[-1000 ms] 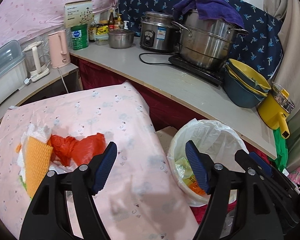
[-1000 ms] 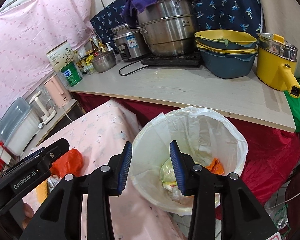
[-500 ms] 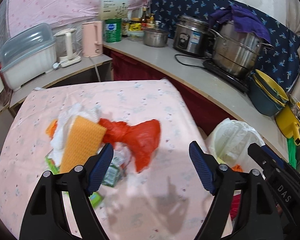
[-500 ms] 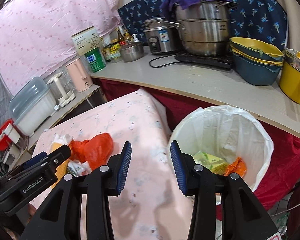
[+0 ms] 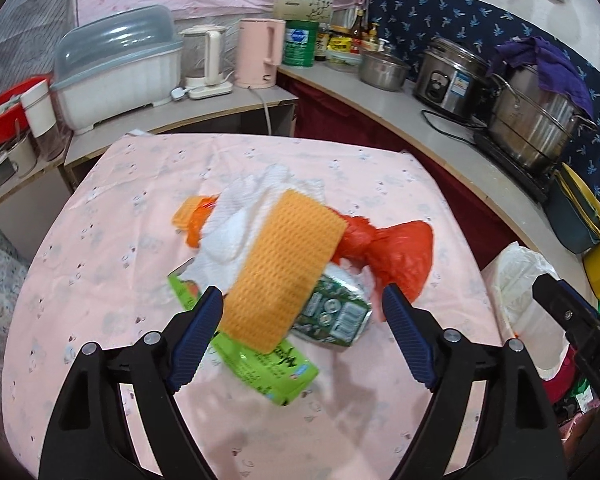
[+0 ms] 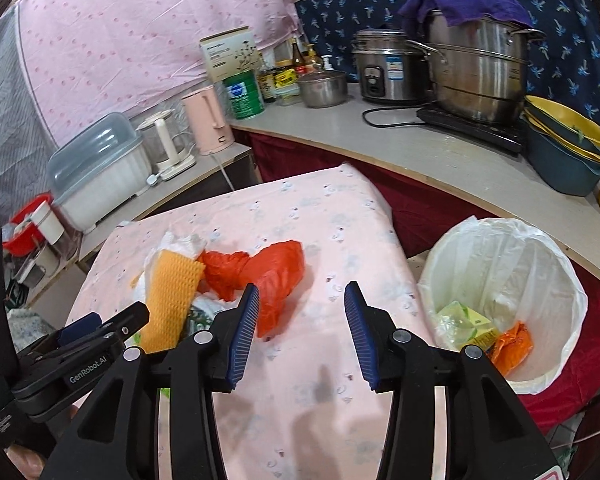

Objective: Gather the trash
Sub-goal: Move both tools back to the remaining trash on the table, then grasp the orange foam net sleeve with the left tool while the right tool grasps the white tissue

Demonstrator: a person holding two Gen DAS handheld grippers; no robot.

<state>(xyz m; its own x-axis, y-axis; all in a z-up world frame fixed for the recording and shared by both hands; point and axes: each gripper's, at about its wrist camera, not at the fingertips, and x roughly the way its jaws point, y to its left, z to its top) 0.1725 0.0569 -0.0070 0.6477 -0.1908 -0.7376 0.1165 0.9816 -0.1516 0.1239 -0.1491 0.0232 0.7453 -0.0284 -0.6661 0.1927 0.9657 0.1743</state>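
Note:
A trash pile lies on the pink tablecloth: an orange waffle sponge, a red plastic bag, white paper towels, a green wrapper and a green-white packet. My left gripper is open and empty, just in front of the sponge. My right gripper is open and empty over the cloth, right of the red bag. The white-lined bin holds wrappers at the table's right.
A counter curves behind the table with a steel pot, rice cooker, stacked bowls, pink kettle and dish box. The left gripper's body shows at lower left in the right wrist view.
Both grippers swung left, from the bin toward the trash pile. The left gripper has closed in on the sponge. Both stay open.

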